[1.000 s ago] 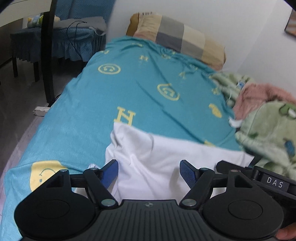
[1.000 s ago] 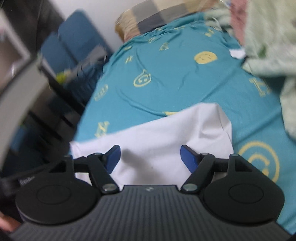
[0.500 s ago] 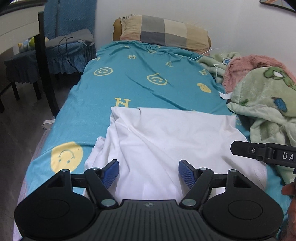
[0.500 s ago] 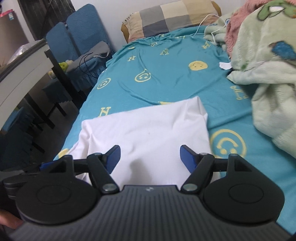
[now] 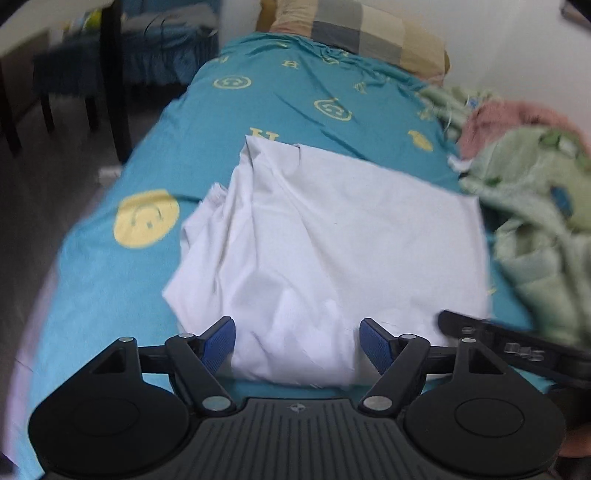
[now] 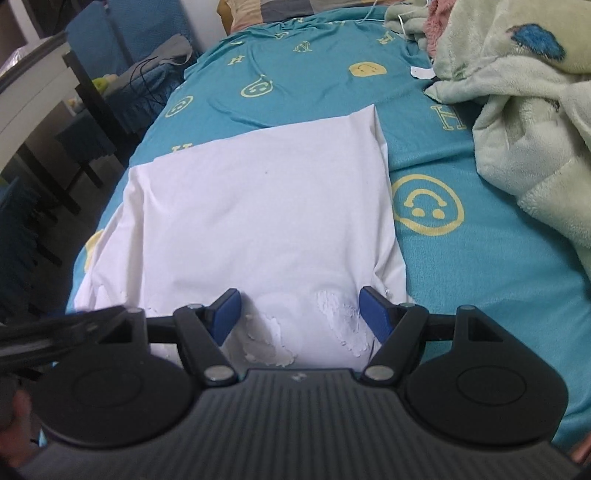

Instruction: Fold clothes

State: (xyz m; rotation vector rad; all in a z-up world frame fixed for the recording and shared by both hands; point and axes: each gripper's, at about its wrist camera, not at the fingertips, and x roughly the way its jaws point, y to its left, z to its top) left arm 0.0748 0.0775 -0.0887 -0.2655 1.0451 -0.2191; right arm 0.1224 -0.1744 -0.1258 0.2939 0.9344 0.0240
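A white garment [image 5: 332,236] lies partly folded on the teal bed sheet [image 5: 280,99], with a bunched sleeve sticking out on its left side. In the right wrist view the same white garment [image 6: 258,206] shows a flat folded panel and a cracked white print near its near edge. My left gripper [image 5: 297,341] hovers open over the near edge of the cloth, with nothing between its blue pads. Beside it, my right gripper [image 6: 299,314] is also open above the near hem, holding nothing. The right tool's black body [image 5: 517,347] shows at the lower right of the left wrist view.
A pale green fleece blanket [image 6: 524,110] with a pink one [image 5: 517,118] is heaped along the bed's right side. A checked pillow [image 5: 362,33] lies at the head. Left of the bed stand a dark table leg [image 5: 114,81], a blue chair [image 6: 147,55] and a white desk [image 6: 33,92].
Both grippers have stayed open and drawn back toward the near edge of the garment; more of the folded white cloth shows in front of them than a second ago.
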